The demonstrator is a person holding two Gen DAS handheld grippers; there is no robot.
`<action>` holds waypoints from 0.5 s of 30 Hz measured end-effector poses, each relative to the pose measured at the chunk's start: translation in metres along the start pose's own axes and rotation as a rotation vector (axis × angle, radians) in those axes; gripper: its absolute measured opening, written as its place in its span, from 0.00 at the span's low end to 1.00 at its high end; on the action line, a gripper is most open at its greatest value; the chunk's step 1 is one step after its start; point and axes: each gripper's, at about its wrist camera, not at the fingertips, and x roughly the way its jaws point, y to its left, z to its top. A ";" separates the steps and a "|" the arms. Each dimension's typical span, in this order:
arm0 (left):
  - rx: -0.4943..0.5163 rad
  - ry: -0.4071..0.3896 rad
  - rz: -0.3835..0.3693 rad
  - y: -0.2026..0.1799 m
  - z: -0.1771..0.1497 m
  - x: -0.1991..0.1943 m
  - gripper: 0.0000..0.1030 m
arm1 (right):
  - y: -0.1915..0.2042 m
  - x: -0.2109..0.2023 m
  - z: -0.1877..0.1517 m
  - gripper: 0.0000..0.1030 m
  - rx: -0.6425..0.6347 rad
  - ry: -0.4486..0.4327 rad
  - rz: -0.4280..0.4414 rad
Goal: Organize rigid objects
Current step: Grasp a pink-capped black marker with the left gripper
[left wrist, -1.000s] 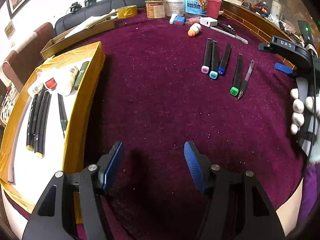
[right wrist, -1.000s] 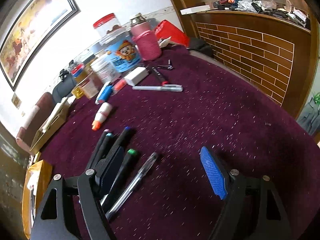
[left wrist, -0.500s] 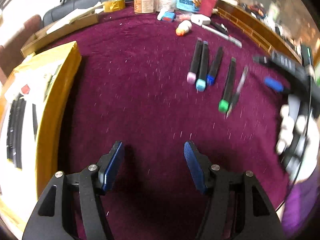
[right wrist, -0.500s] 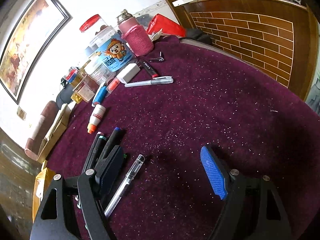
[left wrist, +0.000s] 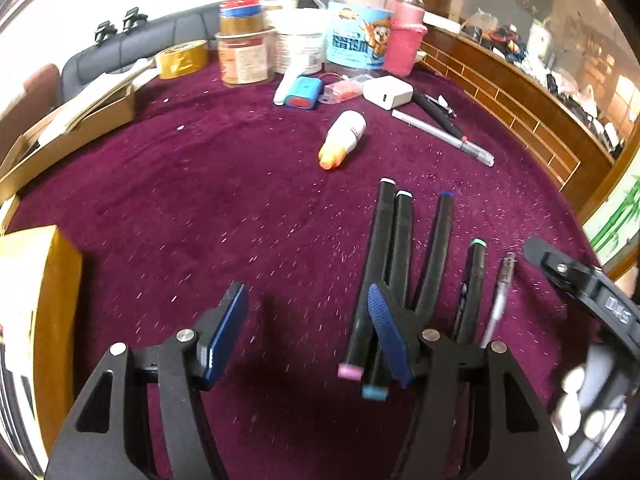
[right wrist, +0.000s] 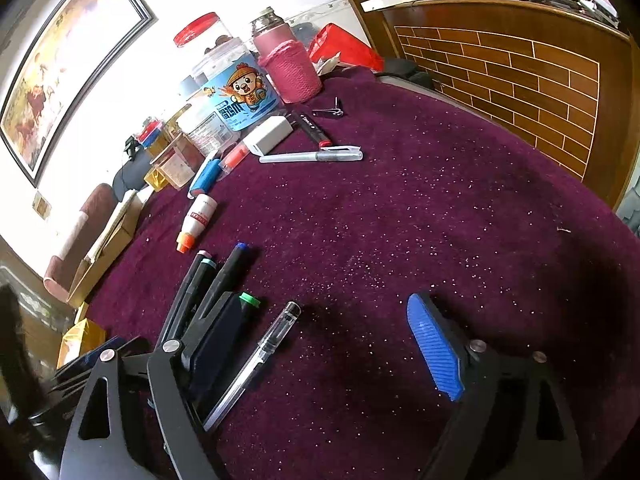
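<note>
Several black markers lie side by side on the purple cloth: a pink-capped one [left wrist: 366, 280], a cyan-capped one [left wrist: 400, 248], a blue-tipped one [left wrist: 438, 248] and a green-capped one [left wrist: 472, 288], with a clear pen [left wrist: 500, 292] to their right. My left gripper [left wrist: 308, 332] is open and empty, its right finger over the pink and cyan markers. My right gripper [right wrist: 320, 344] is open and empty; the clear pen [right wrist: 260, 356] lies between its fingers, and the green-capped marker [right wrist: 248, 300] sits by its left finger. The right gripper's body shows in the left wrist view at the far right.
A yellow box [left wrist: 36, 300] stands at the left edge. A glue bottle [left wrist: 344, 136], a silver pen [left wrist: 440, 136], a white charger [left wrist: 388, 92], jars [left wrist: 356, 40], a pink bottle [right wrist: 288, 68] and a tape roll [left wrist: 182, 58] stand at the back. A brick-patterned wall [right wrist: 520, 80] borders the right.
My left gripper has swung right and forward, away from the yellow box, and now sits over the markers. The right gripper has shifted slightly; the pen lies between its fingers.
</note>
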 end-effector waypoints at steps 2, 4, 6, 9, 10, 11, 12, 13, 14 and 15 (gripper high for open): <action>0.021 -0.018 -0.006 -0.002 0.001 0.002 0.60 | 0.000 0.000 0.000 0.79 0.002 -0.001 0.002; 0.045 -0.029 0.009 -0.002 0.003 0.003 0.60 | 0.000 0.000 0.000 0.79 0.003 -0.001 0.004; 0.060 -0.035 0.010 -0.002 0.003 0.003 0.60 | 0.000 0.000 0.000 0.79 0.002 -0.001 0.003; 0.073 -0.041 0.012 -0.003 0.003 0.002 0.60 | 0.000 0.000 0.000 0.80 0.003 -0.001 0.004; 0.080 -0.041 0.011 -0.005 0.004 0.003 0.60 | 0.000 0.000 0.000 0.80 0.003 -0.002 0.004; 0.088 -0.040 0.004 -0.007 0.004 0.004 0.60 | 0.000 0.000 0.000 0.80 0.004 -0.002 0.003; 0.104 -0.034 -0.005 -0.012 0.005 0.006 0.59 | 0.000 0.000 0.000 0.80 0.004 -0.002 0.003; 0.124 -0.024 0.000 -0.016 0.005 0.009 0.60 | 0.000 0.000 0.000 0.80 0.004 -0.002 0.004; 0.145 -0.020 0.000 -0.021 0.005 0.011 0.60 | 0.000 0.000 0.000 0.80 0.004 -0.002 0.004; 0.175 -0.002 0.018 -0.028 0.004 0.016 0.60 | 0.000 0.000 0.000 0.80 0.005 -0.002 0.005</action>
